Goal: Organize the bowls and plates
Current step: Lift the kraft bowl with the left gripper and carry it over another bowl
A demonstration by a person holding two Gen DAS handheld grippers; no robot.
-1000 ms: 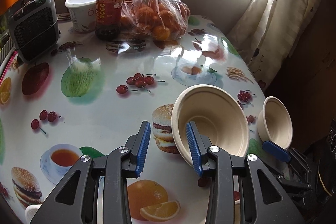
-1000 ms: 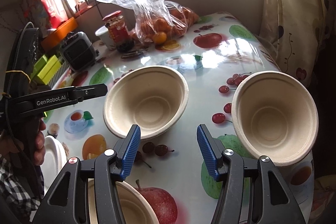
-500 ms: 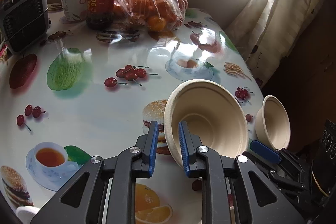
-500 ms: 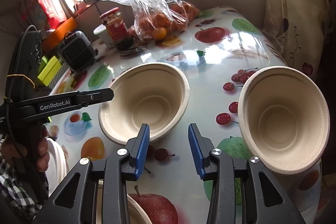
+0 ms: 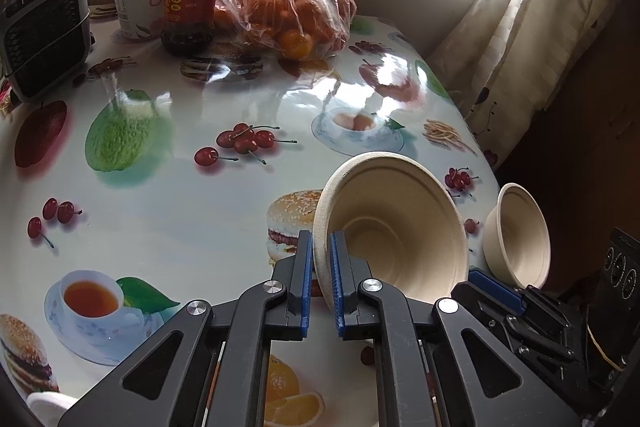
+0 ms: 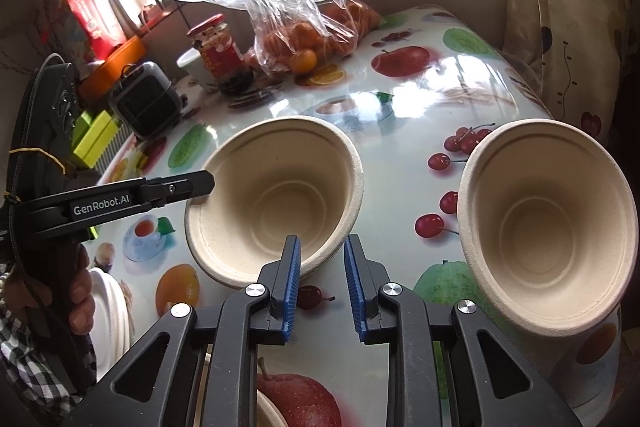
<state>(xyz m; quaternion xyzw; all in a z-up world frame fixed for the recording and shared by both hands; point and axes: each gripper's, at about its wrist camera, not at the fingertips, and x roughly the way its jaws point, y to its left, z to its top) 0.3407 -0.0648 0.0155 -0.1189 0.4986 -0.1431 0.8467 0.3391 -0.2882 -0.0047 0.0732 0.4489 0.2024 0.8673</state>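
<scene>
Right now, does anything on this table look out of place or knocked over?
Yes: the beige bowl is tipped up on its side rather than sitting flat. The left gripper, whose jaws have just been closing, is pinching its rim between them. Nothing looks spilled or broken.

Black hand-held gripper [image 6: 320,279], blue ribbed pads, silver screws; checked sleeve [image 6: 24,355].
</scene>
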